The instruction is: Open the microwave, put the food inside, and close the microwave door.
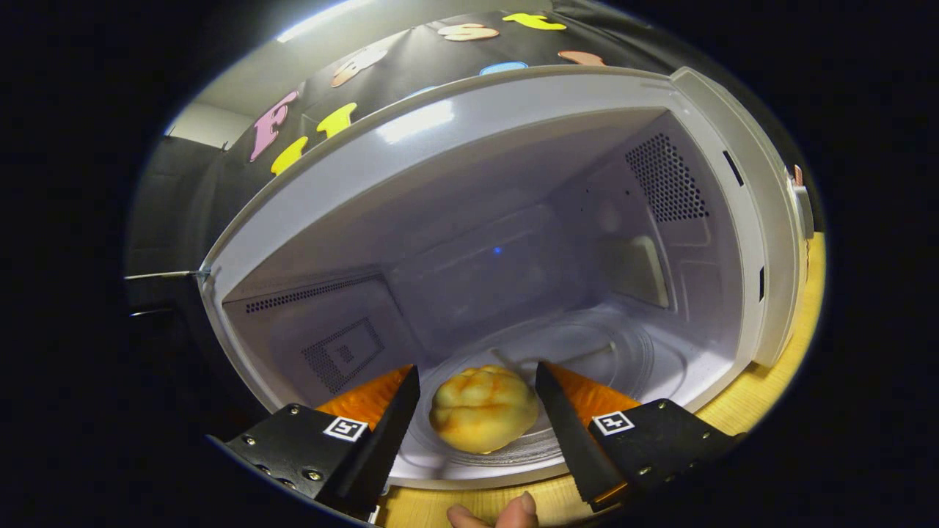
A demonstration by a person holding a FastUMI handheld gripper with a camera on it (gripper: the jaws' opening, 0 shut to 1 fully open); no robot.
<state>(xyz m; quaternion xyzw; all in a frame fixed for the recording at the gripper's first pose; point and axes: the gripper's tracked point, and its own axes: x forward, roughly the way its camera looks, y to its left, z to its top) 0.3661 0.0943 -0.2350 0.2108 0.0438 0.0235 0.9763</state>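
Note:
The microwave (469, 125) stands open in front of me, its pale cavity lit. A round yellow bun (483, 416), the food, rests on the front part of the glass turntable (587, 352) inside. My gripper (477, 374) reaches into the opening and is open. The bun lies between the two fingers, with a narrow gap showing on each side. Neither finger presses on it.
The microwave sits on a wooden table (763, 396) that shows along its right side and under its front edge. Vent holes (667, 180) mark the right inner wall. A person's fingertips (513, 513) show below the fingers. The space left of the microwave is dark.

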